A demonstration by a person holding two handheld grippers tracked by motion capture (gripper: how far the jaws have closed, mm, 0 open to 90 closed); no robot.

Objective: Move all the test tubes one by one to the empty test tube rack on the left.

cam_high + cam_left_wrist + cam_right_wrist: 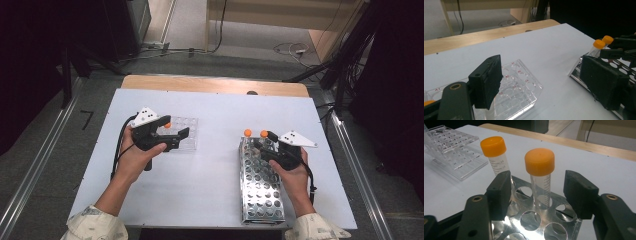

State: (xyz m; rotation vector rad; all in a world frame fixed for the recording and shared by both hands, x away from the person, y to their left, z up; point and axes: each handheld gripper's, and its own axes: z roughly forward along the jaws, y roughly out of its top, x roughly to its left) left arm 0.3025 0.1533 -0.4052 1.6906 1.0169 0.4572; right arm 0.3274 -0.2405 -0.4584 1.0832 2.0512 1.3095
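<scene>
A perforated metal tube rack (260,187) lies on the right half of the white table (215,170), its long axis running from the near edge away from the person, slightly tilted off the table's edge line. Its top plate is shiny, punched with rows of round holes. At its far end stand two clear plastic tubes, both upright with their long axes vertical and caps pointing up. In the right gripper view the nearer tube (541,176) shows a printed graduation scale down its clear wall and a smooth orange screw cap; the second tube (495,156) stands in a hole to its left and a little farther off, with numbered marks visible below its orange cap.

The right gripper (537,193) is held at the rack's far end with its jaws wide apart, one on either side of the nearer tube and touching neither it nor the other tube; it holds nothing.

The left gripper (541,82) hovers over the left half of the table with its jaws spread wide and empty. Below it lies a clear plastic well plate (520,87), flat on the table, with rows of round wells and small red labels. An orange object at its near corner is too cut off to identify.
</scene>
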